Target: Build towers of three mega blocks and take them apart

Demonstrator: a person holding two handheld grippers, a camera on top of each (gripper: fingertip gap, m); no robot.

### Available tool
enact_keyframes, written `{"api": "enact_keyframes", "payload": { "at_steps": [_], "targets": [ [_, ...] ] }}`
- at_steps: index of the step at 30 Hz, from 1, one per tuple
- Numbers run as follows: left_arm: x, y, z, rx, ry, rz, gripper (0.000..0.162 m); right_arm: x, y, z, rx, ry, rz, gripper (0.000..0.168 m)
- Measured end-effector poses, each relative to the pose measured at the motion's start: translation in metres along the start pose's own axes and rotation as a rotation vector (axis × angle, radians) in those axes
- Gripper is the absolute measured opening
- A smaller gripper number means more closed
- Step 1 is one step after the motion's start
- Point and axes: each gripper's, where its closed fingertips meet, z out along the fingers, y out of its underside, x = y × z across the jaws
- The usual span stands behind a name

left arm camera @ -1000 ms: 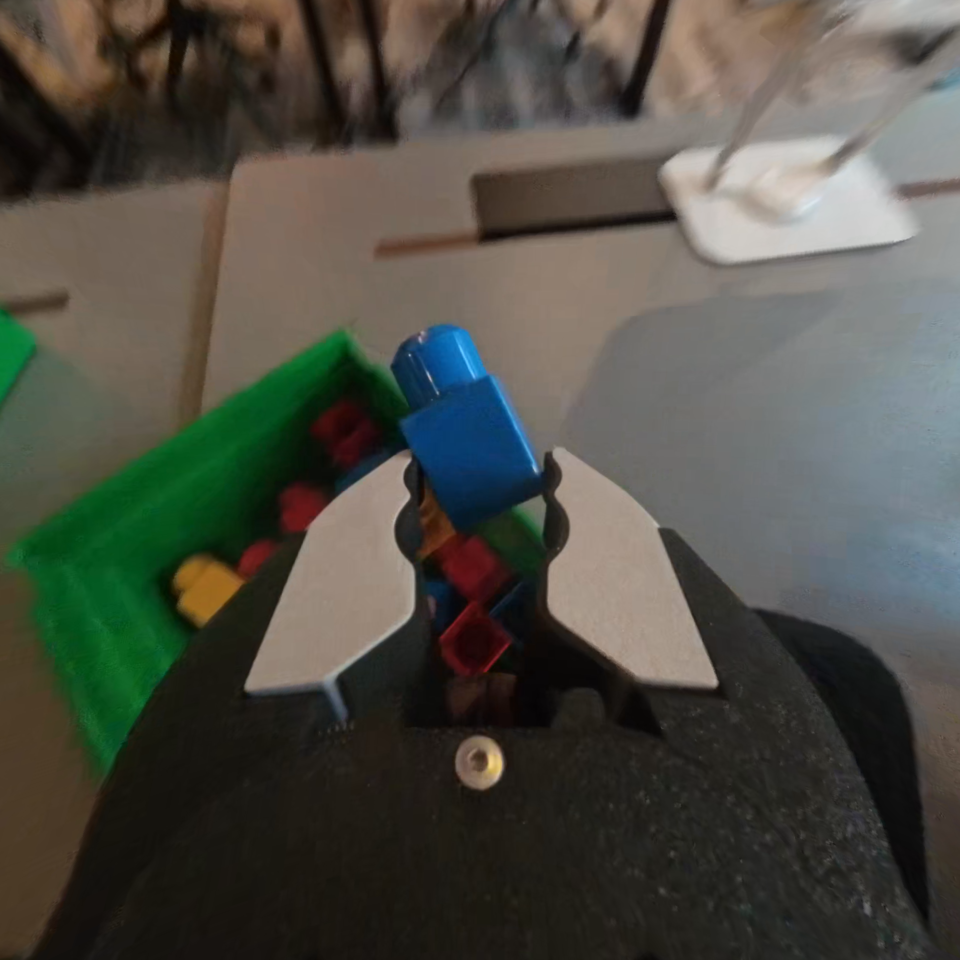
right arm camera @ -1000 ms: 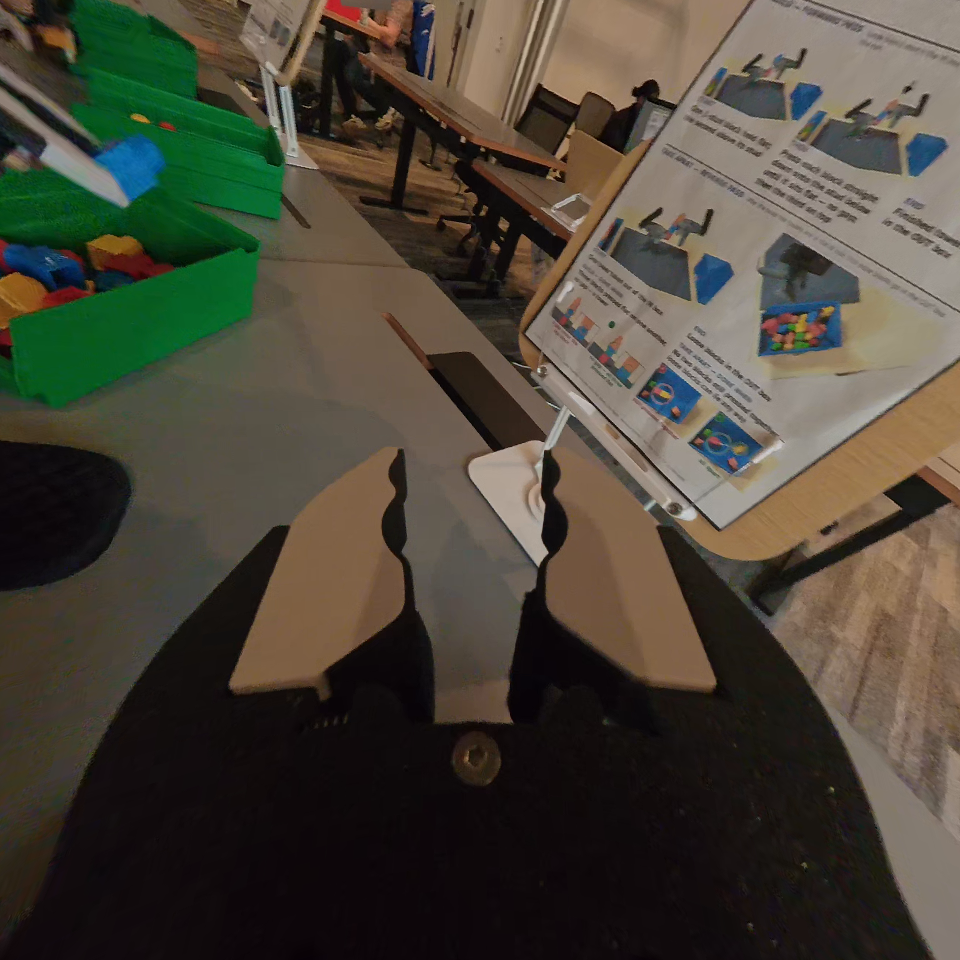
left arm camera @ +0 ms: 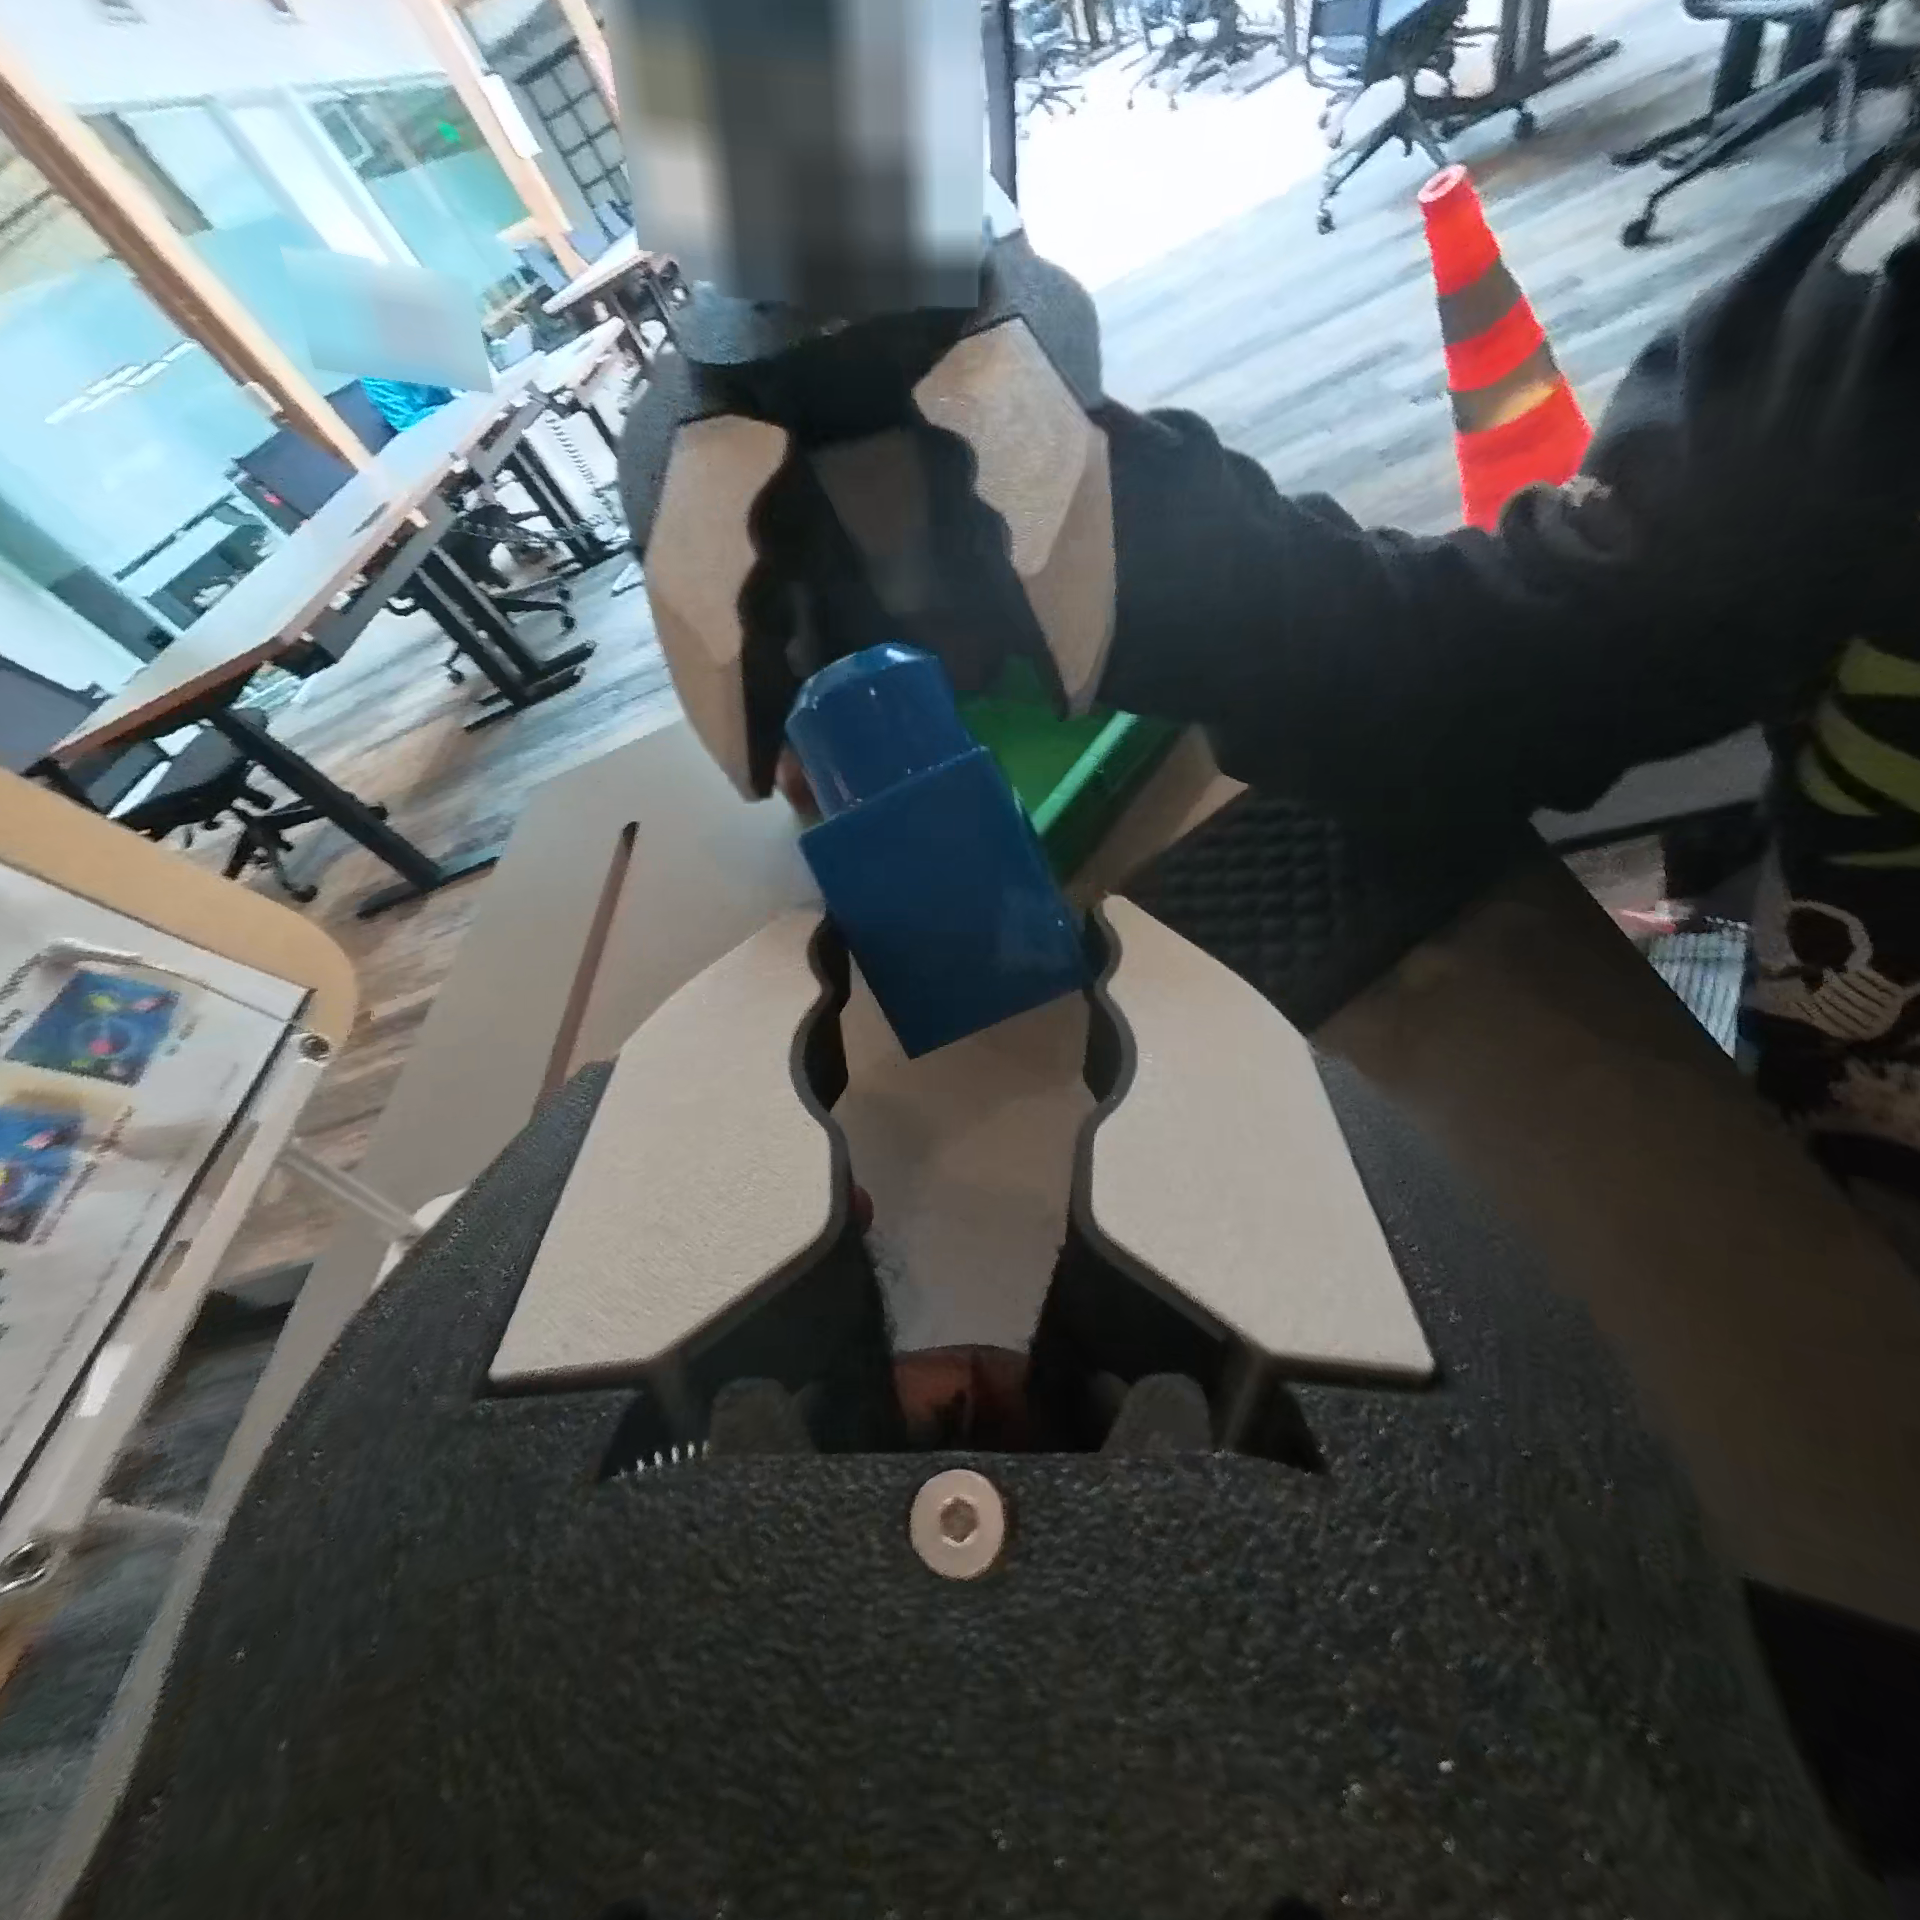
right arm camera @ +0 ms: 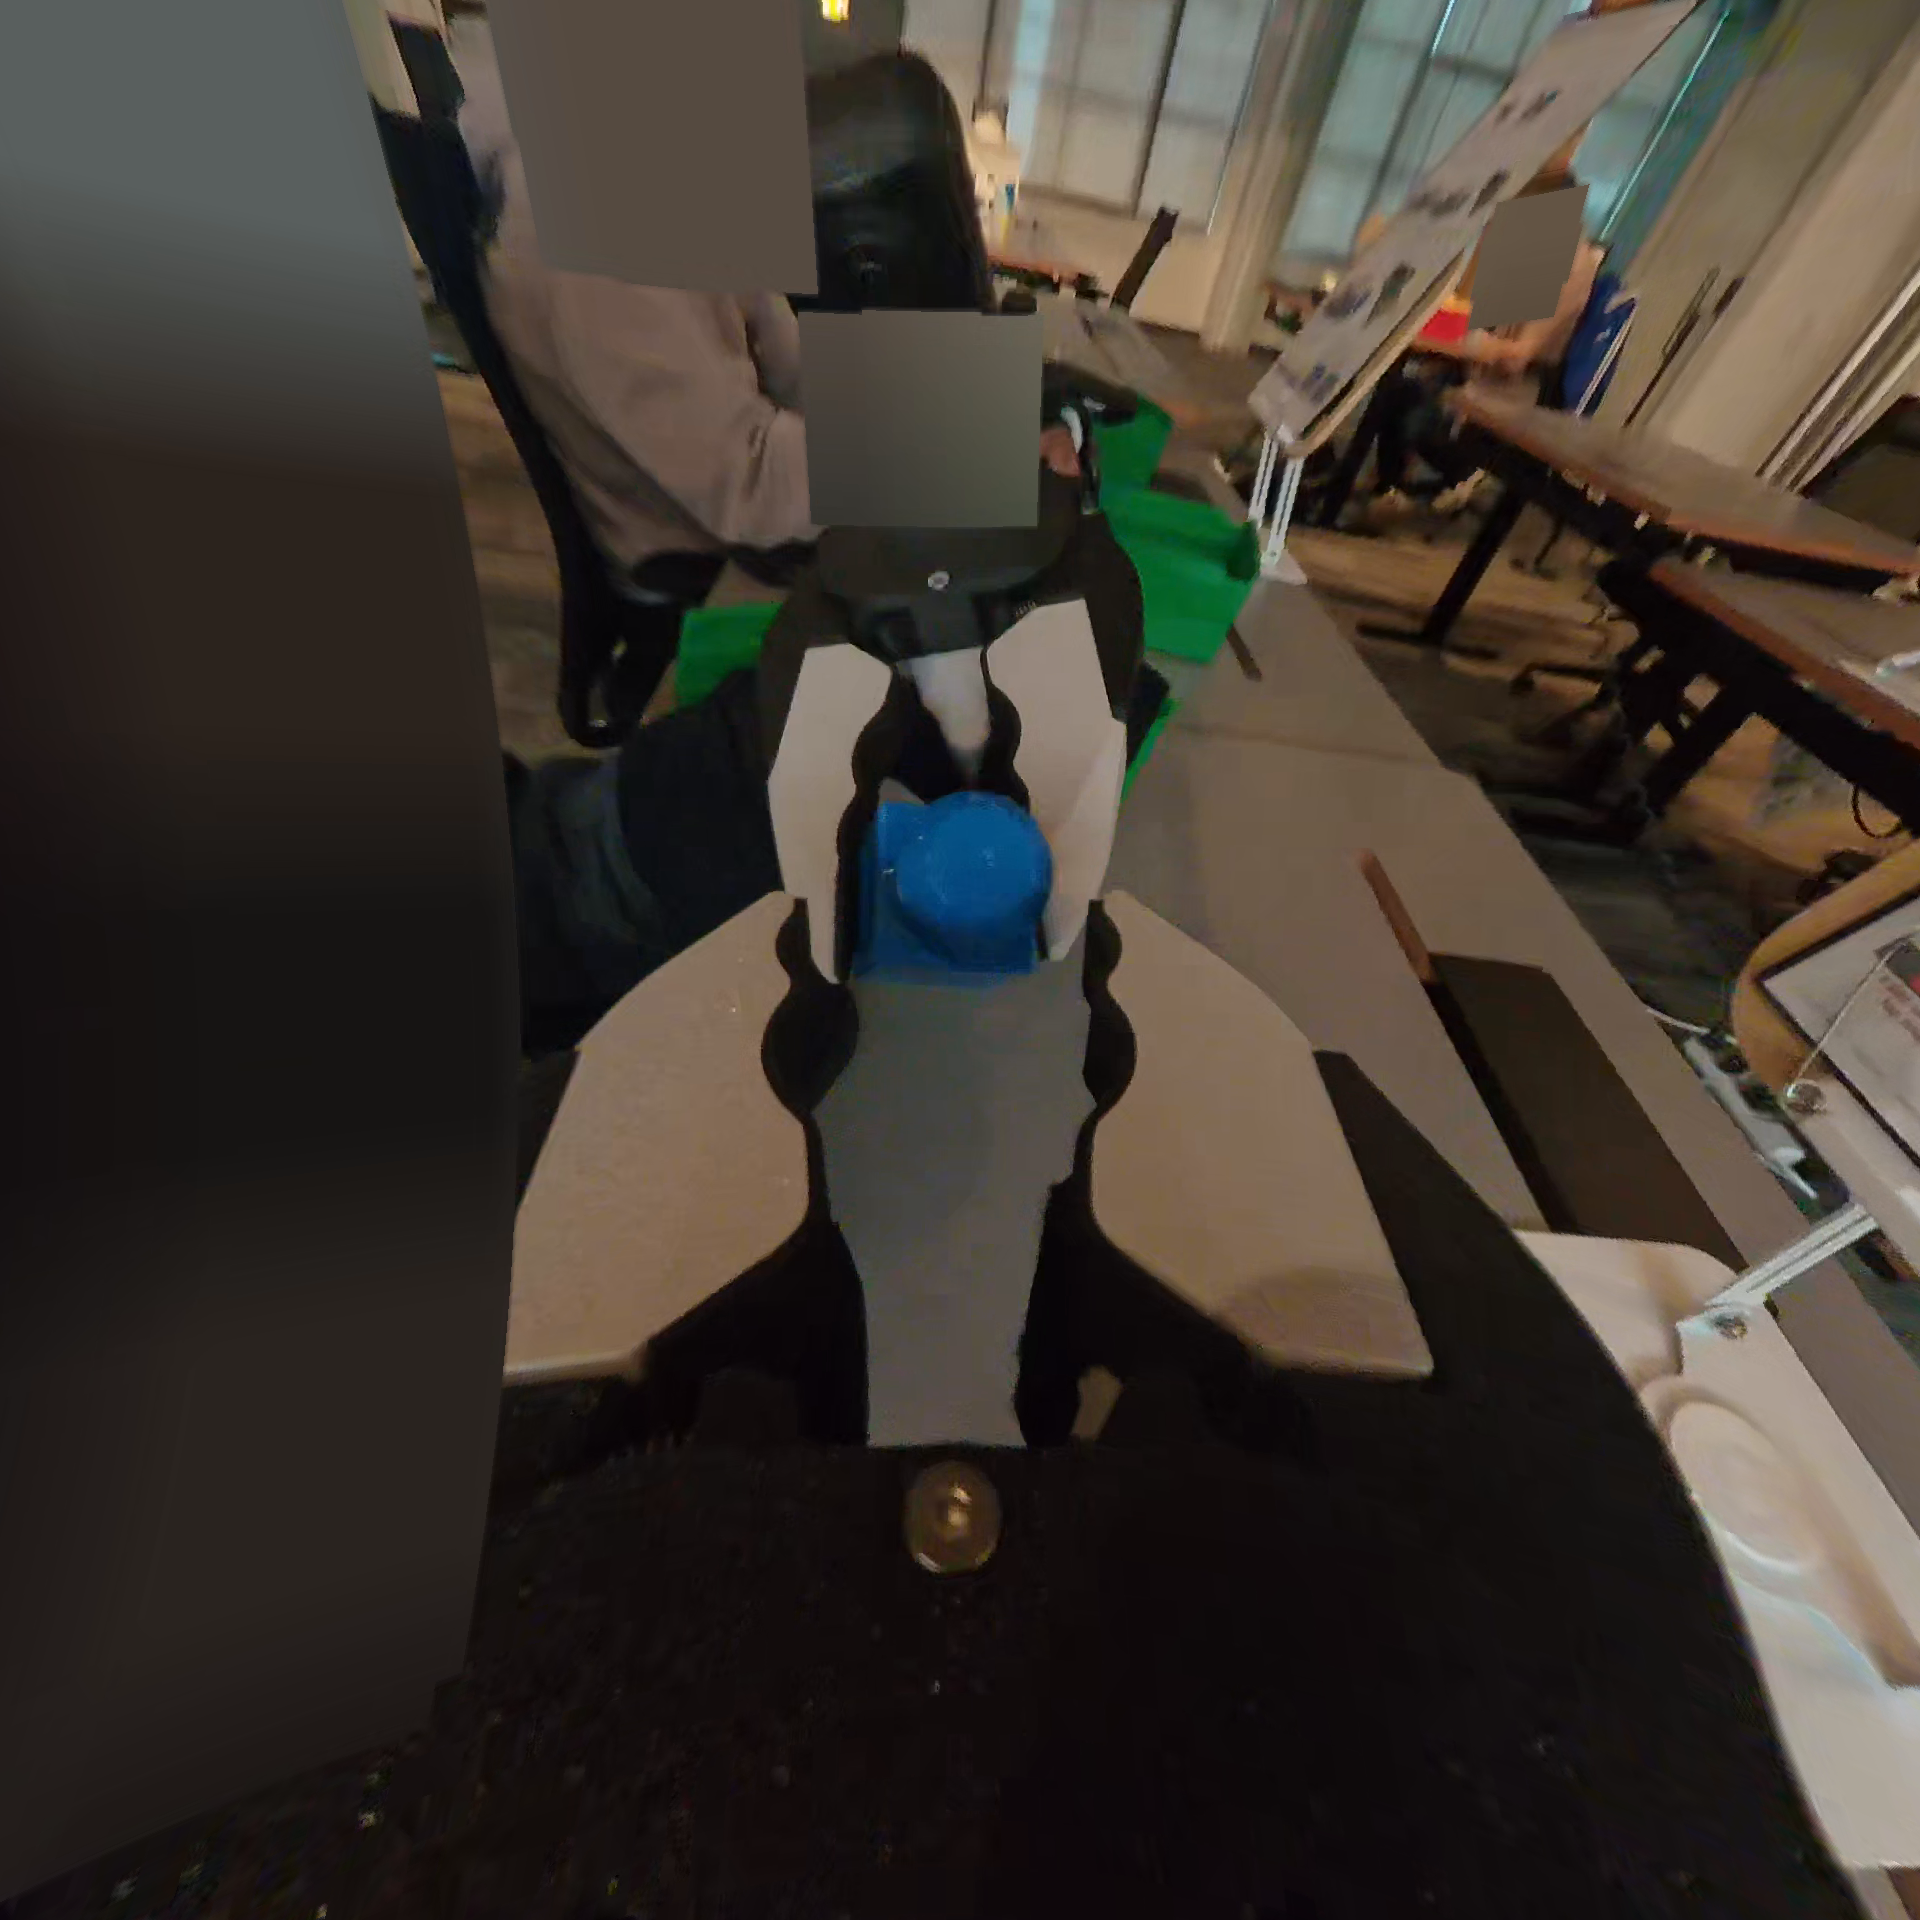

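My left gripper (left arm camera: 961, 935) is shut on a blue one-stud mega block (left arm camera: 940, 894) and holds it in the air above the grey table (left arm camera: 686, 831), stud pointing away. My right gripper (left arm camera: 909, 738) faces it from the far side, open, with its fingers on either side of the stud. In the right wrist view the blue block (right arm camera: 956, 894) sits stud-first between my right gripper's (right arm camera: 951, 914) open fingertips, and the left gripper (right arm camera: 945, 951) holds it from behind. I cannot tell whether the right fingers touch the block.
A green bin (left arm camera: 1049, 748) lies behind the block, and more green bins (right arm camera: 1174, 582) stand farther along the table (right arm camera: 1247, 831). An instruction board (left arm camera: 125, 1091) on a white stand base (right arm camera: 1662, 1351) is at the table edge. A dark sleeve (left arm camera: 1403, 644) reaches in. An orange cone (left arm camera: 1496, 343) stands on the floor. The grippers are tip to tip, or close to it.
My left gripper has carried the blue block up and away from the green bin of blocks. My right gripper has swung round from the instruction board to face the block, fingers around its stud.
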Motion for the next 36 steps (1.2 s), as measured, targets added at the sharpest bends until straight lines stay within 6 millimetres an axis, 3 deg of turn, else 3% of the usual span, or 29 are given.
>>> {"api": "enact_keyframes", "payload": {
  "at_steps": [1,10,17,20,22,26,30,36],
  "targets": [
    [0.003,0.003,0.002,-0.011,0.023,0.006,0.043,0.0,0.003,0.002,-0.018,-0.001,0.002,0.049],
    [0.008,0.027,0.018,-0.091,0.091,-0.002,0.043,0.0,0.037,0.009,-0.24,0.018,-0.038,0.041],
    [0.01,0.036,0.017,-0.15,0.105,-0.061,0.04,0.003,0.039,0.013,-0.278,0.055,-0.096,0.035],
    [0.008,0.046,0.0,-0.224,0.069,-0.055,0.057,0.002,0.043,0.015,-0.315,0.068,-0.125,0.034],
    [-0.006,0.048,-0.017,-0.257,-0.052,-0.03,0.063,0.002,0.051,0.017,-0.37,0.072,-0.144,0.034],
    [-0.051,0.023,-0.063,-0.177,-0.409,-0.062,0.059,0.001,0.076,0.029,-0.493,0.045,-0.138,0.034],
    [-0.075,-0.002,-0.107,-0.045,-0.641,-0.188,0.056,0.003,0.104,0.043,-0.611,0.023,-0.11,0.034],
    [-0.062,-0.006,-0.131,0.004,-0.609,-0.227,0.056,-0.013,0.168,0.048,-0.812,-0.052,-0.044,0.034]
  ]
}}
